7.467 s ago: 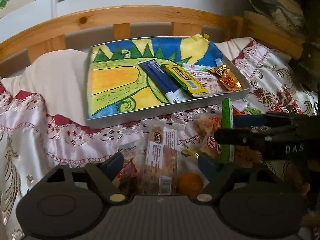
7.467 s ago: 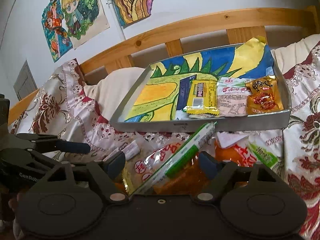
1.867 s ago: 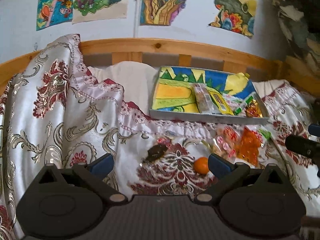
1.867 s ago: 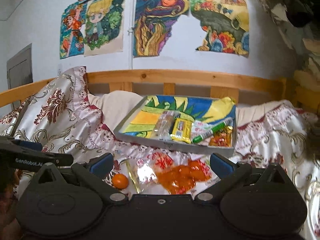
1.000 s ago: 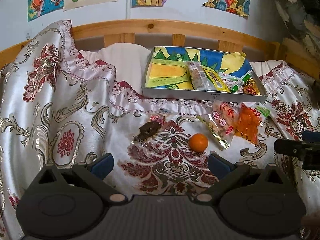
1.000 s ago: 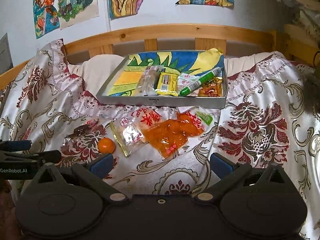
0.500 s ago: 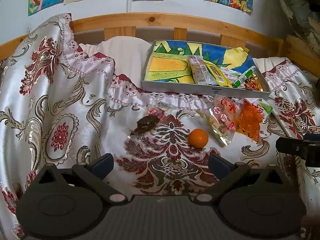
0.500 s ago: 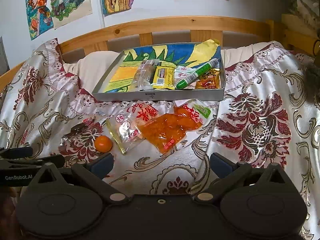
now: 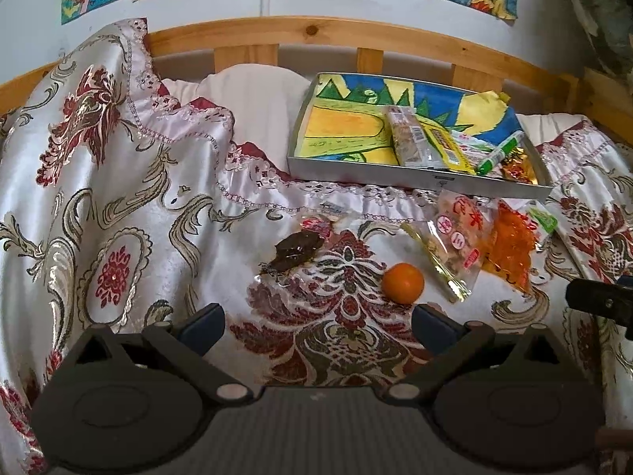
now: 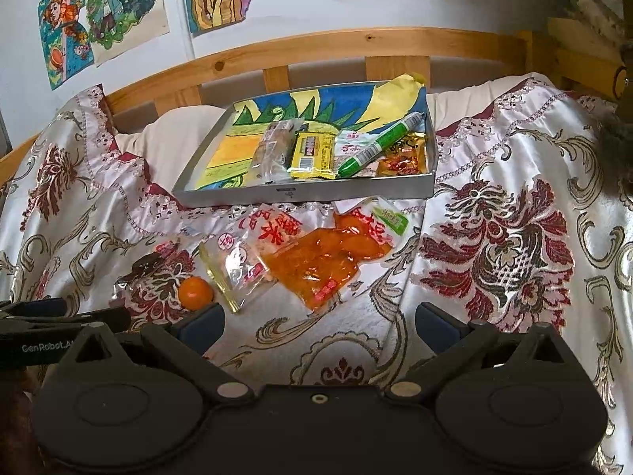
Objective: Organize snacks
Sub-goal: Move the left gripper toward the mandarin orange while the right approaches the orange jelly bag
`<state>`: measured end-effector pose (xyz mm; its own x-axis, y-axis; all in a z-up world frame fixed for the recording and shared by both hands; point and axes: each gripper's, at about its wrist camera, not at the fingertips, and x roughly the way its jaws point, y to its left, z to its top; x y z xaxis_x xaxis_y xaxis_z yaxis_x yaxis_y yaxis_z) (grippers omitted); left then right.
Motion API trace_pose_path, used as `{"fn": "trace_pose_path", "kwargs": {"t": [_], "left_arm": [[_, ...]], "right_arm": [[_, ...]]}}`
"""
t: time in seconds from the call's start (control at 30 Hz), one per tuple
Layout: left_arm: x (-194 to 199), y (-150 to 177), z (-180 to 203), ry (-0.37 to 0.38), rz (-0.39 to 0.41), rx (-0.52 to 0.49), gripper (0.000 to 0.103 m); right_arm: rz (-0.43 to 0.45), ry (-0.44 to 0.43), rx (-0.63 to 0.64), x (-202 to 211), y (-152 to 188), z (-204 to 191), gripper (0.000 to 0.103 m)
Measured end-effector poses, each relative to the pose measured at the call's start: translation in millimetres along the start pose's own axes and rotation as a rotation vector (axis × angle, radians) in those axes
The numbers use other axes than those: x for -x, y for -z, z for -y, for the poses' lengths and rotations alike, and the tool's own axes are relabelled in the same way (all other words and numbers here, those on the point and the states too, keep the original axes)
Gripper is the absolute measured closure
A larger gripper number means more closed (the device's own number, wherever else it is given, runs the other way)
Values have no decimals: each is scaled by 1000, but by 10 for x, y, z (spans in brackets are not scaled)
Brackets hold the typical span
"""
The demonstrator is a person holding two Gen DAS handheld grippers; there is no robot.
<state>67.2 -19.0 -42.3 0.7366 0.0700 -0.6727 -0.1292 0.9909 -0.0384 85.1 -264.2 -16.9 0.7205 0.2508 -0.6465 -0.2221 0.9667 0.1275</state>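
A grey tray (image 9: pixel 415 177) (image 10: pixel 300 194) lined with a bright drawing rests on the bed; it holds several snack packs and a green stick (image 9: pixel 499 153) (image 10: pixel 378 145). On the satin cover in front of it lie a small orange (image 9: pixel 402 282) (image 10: pixel 195 293), a clear pack with red print (image 9: pixel 455 237) (image 10: pixel 257 249), an orange-filled pack (image 9: pixel 510 243) (image 10: pixel 324 263) and a dark snack in a clear wrapper (image 9: pixel 296 251) (image 10: pixel 146 265). My left gripper (image 9: pixel 318 322) is open and empty, just short of the orange. My right gripper (image 10: pixel 320 322) is open and empty below the orange-filled pack.
A wooden bed rail (image 9: pixel 356 37) (image 10: pixel 316 49) and a wall with drawings (image 10: pixel 103 12) stand behind the tray. A white pillow (image 9: pixel 253 99) lies left of the tray. The flowered cover (image 9: pixel 99 198) (image 10: pixel 514 237) spreads in folds on both sides.
Both grippers have come forward and lower toward the loose snacks, which now look larger. Earlier on, the green stick and a clear snack bar went from the bed into the tray.
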Motion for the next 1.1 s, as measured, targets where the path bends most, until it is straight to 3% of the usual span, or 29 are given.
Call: {"fn": "trace_pose_path", "kwargs": {"t": [0.43, 0.77, 1.1], "left_arm": [[-186, -125, 223, 11, -9, -79, 1], [-364, -158, 396, 6, -24, -159, 1], [-527, -164, 530, 28, -45, -218, 1]], "right_arm": [[74, 5, 75, -258, -227, 67, 1], [55, -5, 96, -528, -299, 126, 1], [-2, -21, 21, -727, -312, 280, 1]]}}
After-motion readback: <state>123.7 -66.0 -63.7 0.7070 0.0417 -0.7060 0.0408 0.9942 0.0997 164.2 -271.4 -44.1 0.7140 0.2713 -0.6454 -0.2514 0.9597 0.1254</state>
